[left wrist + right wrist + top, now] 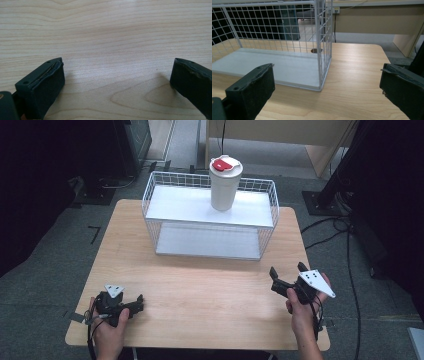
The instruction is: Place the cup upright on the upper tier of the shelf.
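cup [225, 184]: white, red tab on the lid, standing upright on the top shelf of the rack, way out ahead of both sets of jaws and nowhere near either of them

rack [210, 215]: white wire thing, two shelves, sitting at the far side of the tabletop; in the right gripper view its near corner post [320, 50] is straight ahead between the jaws, leaning toward the left one, with the bottom shelf running off to the left

right gripper [289, 276]: held up a bit off the wood, jaws spread wide, nothing between them, aimed at the rack's right end

left gripper [137, 304]: down low at the near left corner, jaws also spread wide and empty, just bare wood grain in front of them

tabletop [200, 290]: light wood, the whole near half between the two grippers is plain board
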The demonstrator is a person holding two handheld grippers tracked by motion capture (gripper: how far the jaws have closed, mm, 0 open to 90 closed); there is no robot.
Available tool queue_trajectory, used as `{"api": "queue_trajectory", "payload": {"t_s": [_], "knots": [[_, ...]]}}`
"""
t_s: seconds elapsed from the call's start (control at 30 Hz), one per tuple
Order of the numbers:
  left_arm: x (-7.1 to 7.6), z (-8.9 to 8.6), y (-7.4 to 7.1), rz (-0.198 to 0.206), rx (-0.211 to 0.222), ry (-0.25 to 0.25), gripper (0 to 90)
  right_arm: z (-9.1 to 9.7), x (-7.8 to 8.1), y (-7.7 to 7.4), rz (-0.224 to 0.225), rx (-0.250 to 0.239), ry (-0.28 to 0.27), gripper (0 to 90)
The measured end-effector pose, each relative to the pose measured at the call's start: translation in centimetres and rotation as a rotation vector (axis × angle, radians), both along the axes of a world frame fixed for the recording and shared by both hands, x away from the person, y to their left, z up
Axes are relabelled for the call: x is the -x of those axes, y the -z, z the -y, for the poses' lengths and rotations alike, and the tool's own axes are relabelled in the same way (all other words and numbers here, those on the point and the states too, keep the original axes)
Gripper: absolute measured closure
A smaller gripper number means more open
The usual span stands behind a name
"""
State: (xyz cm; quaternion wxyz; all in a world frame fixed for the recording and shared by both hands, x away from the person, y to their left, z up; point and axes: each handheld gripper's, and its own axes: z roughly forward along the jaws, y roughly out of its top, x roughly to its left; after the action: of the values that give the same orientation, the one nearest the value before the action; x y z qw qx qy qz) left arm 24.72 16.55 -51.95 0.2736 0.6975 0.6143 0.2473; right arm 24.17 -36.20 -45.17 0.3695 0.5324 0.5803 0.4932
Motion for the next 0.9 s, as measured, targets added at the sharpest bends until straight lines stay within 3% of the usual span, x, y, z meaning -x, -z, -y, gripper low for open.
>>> {"api": "queue_trajectory", "payload": {"t_s": [0.5,0.9], "knots": [[0.0,0.0,0.0,0.0,0.0,0.0,0.0,2.1,1.6,2.0,-0.048,0.011,0.049,0.1],[0.0,0.0,0.0,0.0,0.0,0.0,0.0,3.5,2.9,4.4,-0.126,0.031,0.082,0.0]]}}
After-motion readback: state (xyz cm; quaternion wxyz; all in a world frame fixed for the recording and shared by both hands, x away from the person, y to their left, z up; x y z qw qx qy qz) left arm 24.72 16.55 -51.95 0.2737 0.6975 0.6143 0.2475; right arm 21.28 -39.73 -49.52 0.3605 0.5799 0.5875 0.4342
